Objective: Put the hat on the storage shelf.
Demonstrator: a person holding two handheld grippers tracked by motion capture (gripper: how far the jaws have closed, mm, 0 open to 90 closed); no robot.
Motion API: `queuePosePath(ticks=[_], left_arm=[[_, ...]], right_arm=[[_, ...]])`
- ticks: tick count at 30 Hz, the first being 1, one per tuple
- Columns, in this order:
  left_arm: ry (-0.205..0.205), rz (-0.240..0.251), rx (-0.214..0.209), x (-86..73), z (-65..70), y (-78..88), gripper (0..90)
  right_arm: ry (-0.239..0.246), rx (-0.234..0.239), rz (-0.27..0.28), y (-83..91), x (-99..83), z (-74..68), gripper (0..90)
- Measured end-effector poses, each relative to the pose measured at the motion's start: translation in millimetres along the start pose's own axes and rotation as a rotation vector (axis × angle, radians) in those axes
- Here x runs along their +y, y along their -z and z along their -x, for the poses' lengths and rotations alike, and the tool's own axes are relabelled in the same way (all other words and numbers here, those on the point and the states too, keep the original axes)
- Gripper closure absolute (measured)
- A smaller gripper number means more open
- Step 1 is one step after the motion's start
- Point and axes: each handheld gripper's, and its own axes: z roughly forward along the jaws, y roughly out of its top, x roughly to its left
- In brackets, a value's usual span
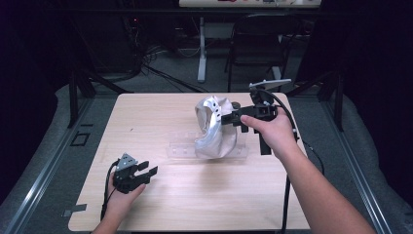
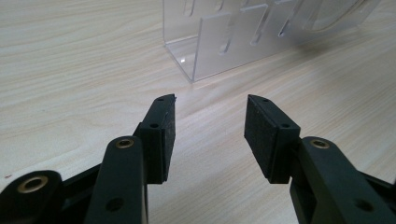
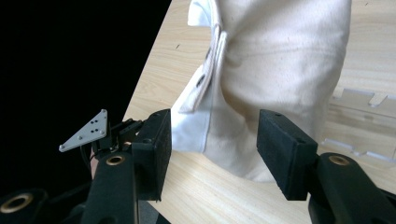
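Note:
A cream-white cloth (image 1: pixel 214 129) is draped upright over a clear acrylic rack (image 1: pixel 182 146) at the middle of the wooden table (image 1: pixel 160 204). My right gripper (image 1: pixel 227 117), held in a hand from the right, points at the cloth's upper right side. In the right gripper view its jaws (image 3: pixel 212 140) stand open, and the cloth (image 3: pixel 280 60) hangs just beyond them, untouched by the pads. My left gripper (image 1: pixel 150 168) rests near the table's front left, open and empty. In the left gripper view its jaws (image 2: pixel 210 126) face the rack's end (image 2: pixel 224 37) across bare wood.
The rack's slotted base (image 3: pixel 359 100) stretches along the table under the cloth. A dark chair (image 1: pixel 258 39) and a white desk leg (image 1: pixel 201 48) stand beyond the far edge. The table's left edge (image 3: pixel 144 79) drops into darkness.

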Motion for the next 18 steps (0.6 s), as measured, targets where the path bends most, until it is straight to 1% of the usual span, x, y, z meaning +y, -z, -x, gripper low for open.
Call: queuePosePath(ticks=[2,3,4,6,7,8,12,13,14,18], left_arm=[[-0.002,-0.002,0.000,0.0,0.2,0.4,54.0],[-0.002,-0.002,0.000,0.0,0.2,0.4,53.9],[-0.001,0.002,0.002,-0.3,0.6,0.3,53.9],[-0.002,0.002,0.002,-0.5,0.8,0.5,53.9],[-0.002,-0.001,0.002,-0.7,0.9,0.4,53.9],[-0.003,-0.002,0.002,-0.7,0.9,0.2,53.9],[-0.006,-0.005,0.001,-1.0,1.5,-0.7,53.9],[-0.005,-0.006,0.002,-1.0,1.6,-0.9,53.9],[0.000,-0.006,0.002,-1.2,2.1,-1.5,53.9],[-0.005,-0.003,0.002,-1.4,2.8,-2.0,53.9]], right_arm=[[-0.010,0.010,0.012,0.4,-4.7,4.1,44.5],[-0.010,0.010,0.012,0.4,-4.7,4.1,44.5],[-0.015,0.010,0.022,0.9,-10.7,9.3,44.2],[-0.014,0.007,0.023,0.9,-13.5,11.2,44.1],[-0.011,0.016,0.026,1.0,-18.7,15.3,44.0],[-0.014,0.020,0.029,1.0,-20.6,16.5,43.9],[0.006,0.015,0.044,2.9,-29.7,22.3,43.6],[0.015,0.013,0.057,2.7,-32.0,23.4,43.5],[0.019,0.012,0.054,3.0,-33.2,23.9,43.6],[0.040,0.013,0.057,2.6,-40.5,24.3,44.0]])
